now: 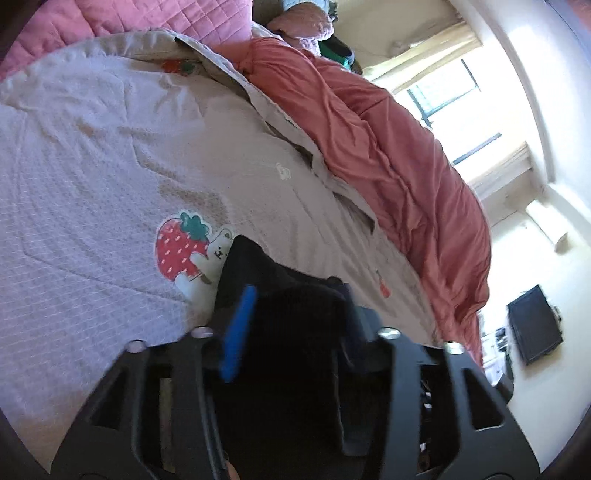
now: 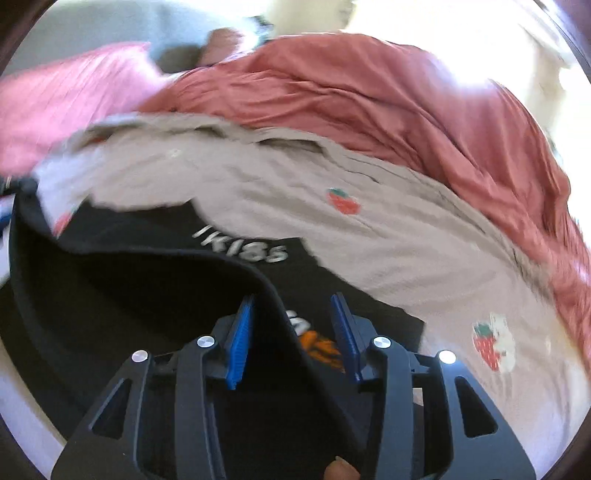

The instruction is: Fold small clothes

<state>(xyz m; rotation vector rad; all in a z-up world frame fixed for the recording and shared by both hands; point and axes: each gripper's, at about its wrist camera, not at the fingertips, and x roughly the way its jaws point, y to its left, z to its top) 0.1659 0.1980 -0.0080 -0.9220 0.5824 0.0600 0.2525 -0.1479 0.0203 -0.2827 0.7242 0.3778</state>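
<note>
A small black garment [image 2: 147,280] with white lettering [image 2: 240,245] and an orange print [image 2: 317,345] lies on the beige strawberry-print bedcover [image 2: 369,229]. My right gripper [image 2: 293,297] is open over it. A raised fold edge of the garment runs up between the blue pads [image 2: 238,339], and there is a clear gap on the right side. In the left wrist view, bunched black cloth [image 1: 258,266] fills the space between the parted jaws of my left gripper [image 1: 299,291]. One blue pad [image 1: 238,332] shows clearly; the other is half hidden by cloth.
A salmon duvet [image 1: 388,147] is heaped along the far side of the bed, and a pink quilted pillow [image 1: 147,18] lies at its head. Bare bedcover with a strawberry-and-bear print [image 1: 177,251] stretches to the left. A dark screen [image 1: 535,325] stands by the wall.
</note>
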